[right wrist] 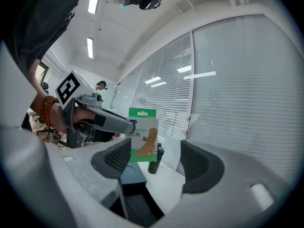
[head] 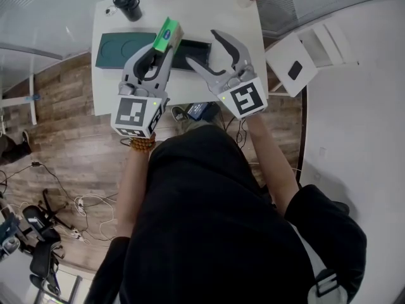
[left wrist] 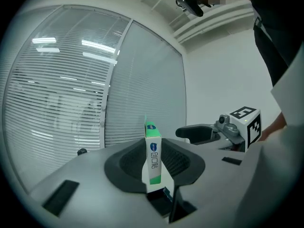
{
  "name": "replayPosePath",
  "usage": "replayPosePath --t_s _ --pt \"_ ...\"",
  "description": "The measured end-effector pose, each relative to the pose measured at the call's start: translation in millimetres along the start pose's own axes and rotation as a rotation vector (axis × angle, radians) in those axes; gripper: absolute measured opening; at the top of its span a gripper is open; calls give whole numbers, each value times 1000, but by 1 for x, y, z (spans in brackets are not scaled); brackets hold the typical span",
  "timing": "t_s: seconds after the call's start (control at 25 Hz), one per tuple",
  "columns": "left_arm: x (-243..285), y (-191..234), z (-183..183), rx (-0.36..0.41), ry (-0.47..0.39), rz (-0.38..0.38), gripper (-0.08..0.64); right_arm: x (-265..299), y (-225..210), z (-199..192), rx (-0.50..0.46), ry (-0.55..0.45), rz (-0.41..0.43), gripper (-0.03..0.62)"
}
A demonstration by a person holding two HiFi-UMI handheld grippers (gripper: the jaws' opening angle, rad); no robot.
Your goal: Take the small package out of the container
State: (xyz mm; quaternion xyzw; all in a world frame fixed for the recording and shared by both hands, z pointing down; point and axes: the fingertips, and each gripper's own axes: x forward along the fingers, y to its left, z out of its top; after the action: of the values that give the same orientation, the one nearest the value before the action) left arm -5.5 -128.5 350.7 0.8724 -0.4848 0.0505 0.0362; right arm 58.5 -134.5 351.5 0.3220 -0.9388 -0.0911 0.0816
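Gripping the package point(left wrist: 152, 148) between the left fingers point(left wrist: 124, 165), pads pressed on its two broad faces, narrow edge turned toward the camera. Holding it upright at the tips of the left gripper point(head: 162, 48), up in the air and out of the container point(head: 117, 50). From the head view, seen over the far rim of that container.

By look, a flat cardboard box: white in the middle, green band at the top and at the bottom, blue oval logo near the upper end, blue lettering down the narrow side. On the broad face, visible from the right gripper view, a drawing of a foot in tan colour under a green header.

Holding the right fingers point(right wrist: 202, 167) wide apart, with nothing between them. Pointing the right gripper point(head: 205, 49) about level, just beside the left one, not touching the package.

Below both, lying on the white worktop point(head: 215, 11): the container, a long dark green tray with a low wall. Standing near the far left corner of the worktop: a black bottle point(head: 126, 4). Behind the worktop, glass with blinds point(left wrist: 61, 94). Around it, a wooden floor point(head: 63, 163).
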Motion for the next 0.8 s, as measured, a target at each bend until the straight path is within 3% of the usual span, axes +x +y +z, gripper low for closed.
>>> replayPosePath --t_s 0.08,0.16,0.24,0.6,0.8 --pt "-2 1 6 16 -20 12 106 -1 -4 3 -9 2 -41 308" --pt "-5 1 13 39 -43 27 106 -2 -8 7 -17 -1 -81 244" --pt "-7 0 19 63 -60 34 106 -4 -10 12 -13 -9 -109 244" --pt "-9 -6 32 44 -71 99 106 -4 -5 12 -12 7 -102 233" --pt "-10 -6 32 56 -83 122 106 -6 -7 15 -12 -7 -139 136"
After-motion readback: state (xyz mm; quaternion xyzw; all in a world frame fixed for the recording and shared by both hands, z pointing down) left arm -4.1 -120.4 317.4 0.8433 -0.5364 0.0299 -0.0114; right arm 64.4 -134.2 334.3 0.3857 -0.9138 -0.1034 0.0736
